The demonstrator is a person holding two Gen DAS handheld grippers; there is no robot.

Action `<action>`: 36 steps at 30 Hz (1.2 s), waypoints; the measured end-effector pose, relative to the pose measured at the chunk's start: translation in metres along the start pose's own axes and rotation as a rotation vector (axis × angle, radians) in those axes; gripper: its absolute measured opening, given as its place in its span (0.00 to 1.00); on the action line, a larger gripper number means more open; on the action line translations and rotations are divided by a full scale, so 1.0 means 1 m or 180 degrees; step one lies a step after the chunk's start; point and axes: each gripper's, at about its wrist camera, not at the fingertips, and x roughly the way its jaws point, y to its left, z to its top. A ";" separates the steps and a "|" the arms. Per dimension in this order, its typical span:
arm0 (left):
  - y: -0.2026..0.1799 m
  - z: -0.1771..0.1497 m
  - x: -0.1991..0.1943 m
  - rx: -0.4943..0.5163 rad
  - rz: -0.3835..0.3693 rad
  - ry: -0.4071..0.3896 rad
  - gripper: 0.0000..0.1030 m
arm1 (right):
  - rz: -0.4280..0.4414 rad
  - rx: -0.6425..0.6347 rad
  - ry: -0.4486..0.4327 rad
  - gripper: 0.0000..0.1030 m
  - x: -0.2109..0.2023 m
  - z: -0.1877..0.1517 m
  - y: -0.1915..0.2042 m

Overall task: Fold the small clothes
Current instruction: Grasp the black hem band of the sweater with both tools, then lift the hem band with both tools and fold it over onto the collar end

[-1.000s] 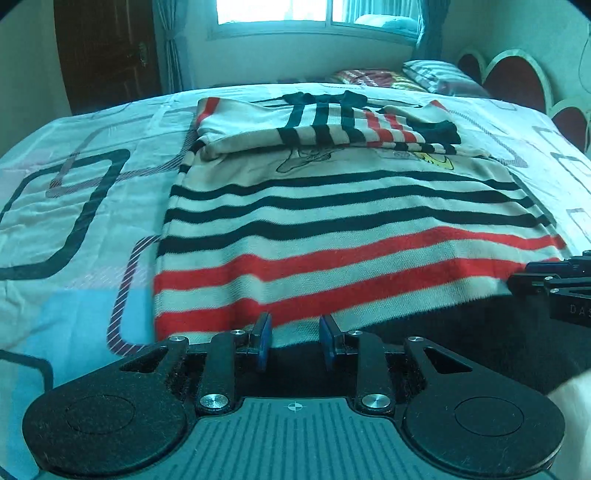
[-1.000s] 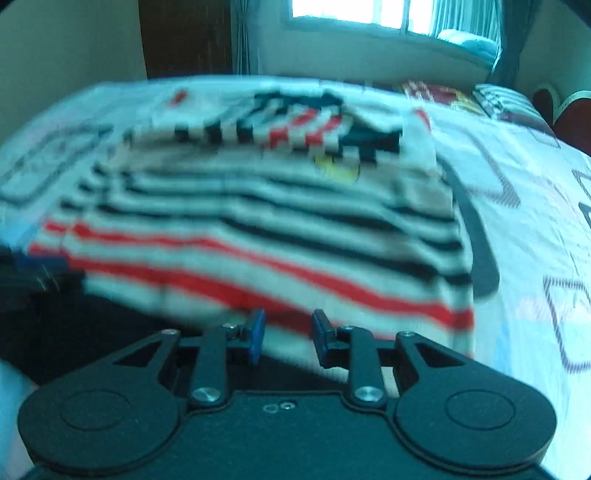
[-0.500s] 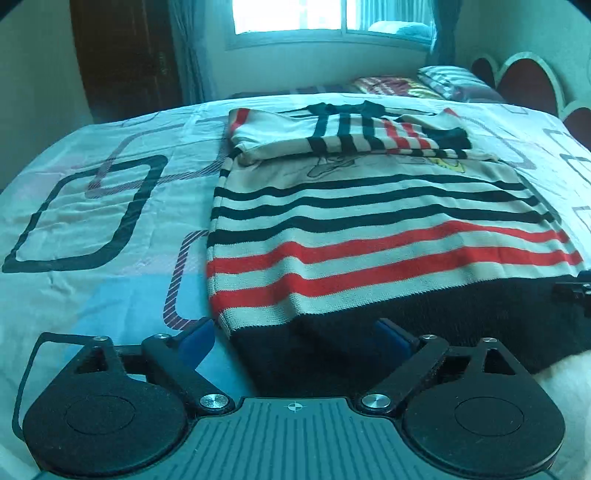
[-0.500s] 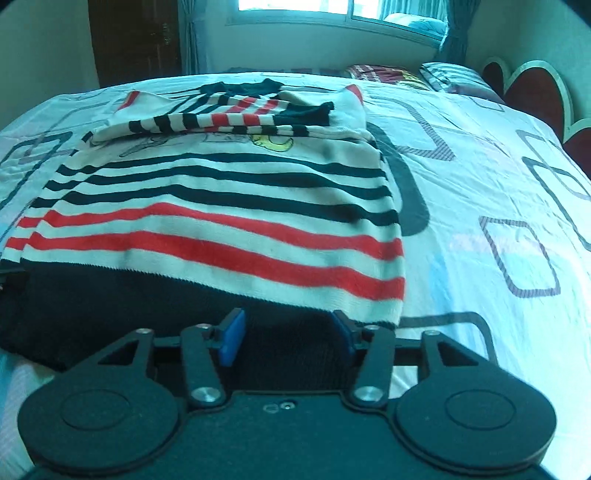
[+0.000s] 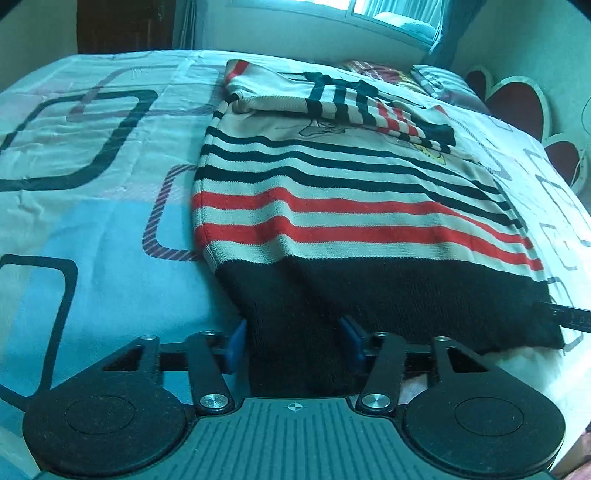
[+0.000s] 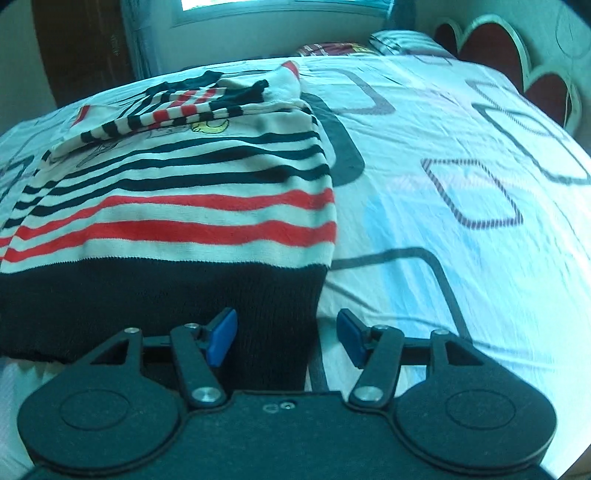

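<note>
Knit striped sweater (image 5: 332, 206) flat on bedsheet (image 5: 92, 184) — black hem between both wide-open tools (image 5: 293, 345) (image 6: 286, 341), seemingly ungripped.

I am seeing daylight coming in from the window (image 5: 391, 18) on the far wall, and it is blowing out to white in both views. A cool blue-green cast is lying over the bedsheet (image 6: 461, 206). The near black band of the sweater (image 5: 351, 206) is sinking into dark shade. The fisheye is bending the bed into a curve and darkening the corners. The right view is looking slightly soft at the far right; the left is staying sharper.
</note>
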 end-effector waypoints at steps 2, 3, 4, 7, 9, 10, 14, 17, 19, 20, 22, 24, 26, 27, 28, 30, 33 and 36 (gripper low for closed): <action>0.000 0.000 0.000 0.0000 -0.0043 0.0009 0.43 | 0.0037 0.0063 0.0029 0.55 0.000 0.000 -0.002; 0.001 0.001 0.001 -0.0011 -0.0065 0.0020 0.36 | 0.0077 0.0073 0.0044 0.49 -0.001 0.000 -0.002; 0.003 0.002 0.001 -0.0043 -0.0103 0.0030 0.30 | 0.0111 0.0078 0.0058 0.46 -0.002 0.000 -0.002; 0.012 0.003 0.001 -0.0204 -0.0173 0.0073 0.17 | 0.0201 0.0113 0.0100 0.38 -0.003 0.001 -0.006; 0.018 0.005 0.002 -0.0283 -0.0202 0.0107 0.12 | 0.0313 0.0189 0.0137 0.19 -0.003 0.004 -0.011; 0.019 0.007 0.003 -0.0318 -0.0226 0.0135 0.11 | 0.0415 0.0234 0.0185 0.15 -0.002 0.006 -0.014; 0.017 0.019 0.001 -0.0329 -0.0348 0.0090 0.09 | 0.0752 0.0294 0.0254 0.10 -0.006 0.019 -0.015; 0.014 0.041 -0.007 -0.0396 -0.0432 -0.0160 0.09 | 0.0988 0.0399 0.0065 0.10 -0.014 0.041 -0.016; 0.012 0.061 -0.008 -0.0422 -0.0484 -0.0318 0.09 | 0.1121 0.0458 -0.0091 0.10 -0.017 0.060 -0.017; 0.011 0.073 -0.007 -0.0420 -0.0482 -0.0409 0.09 | 0.1177 0.0481 -0.0155 0.10 -0.017 0.072 -0.017; 0.009 0.097 -0.002 -0.0404 -0.0471 -0.0570 0.09 | 0.1246 0.0489 -0.0305 0.10 -0.015 0.097 -0.016; 0.008 0.122 0.006 -0.0429 -0.0454 -0.0706 0.09 | 0.1270 0.0471 -0.0441 0.10 -0.009 0.124 -0.015; 0.007 0.149 0.019 -0.0448 -0.0415 -0.0844 0.09 | 0.1297 0.0496 -0.0541 0.10 0.005 0.154 -0.016; 0.007 0.162 0.026 -0.0457 -0.0388 -0.0905 0.09 | 0.1309 0.0512 -0.0580 0.10 0.013 0.169 -0.018; 0.006 0.175 0.033 -0.0480 -0.0368 -0.0945 0.09 | 0.1301 0.0524 -0.0619 0.10 0.022 0.182 -0.018; 0.005 0.200 0.051 -0.0510 -0.0308 -0.1019 0.09 | 0.1303 0.0550 -0.0672 0.10 0.041 0.209 -0.017; 0.003 0.236 0.078 -0.0535 -0.0229 -0.1069 0.09 | 0.1281 0.0532 -0.0688 0.10 0.074 0.245 -0.013; 0.002 0.266 0.107 -0.0584 -0.0156 -0.1063 0.09 | 0.1254 0.0498 -0.0655 0.10 0.109 0.276 -0.004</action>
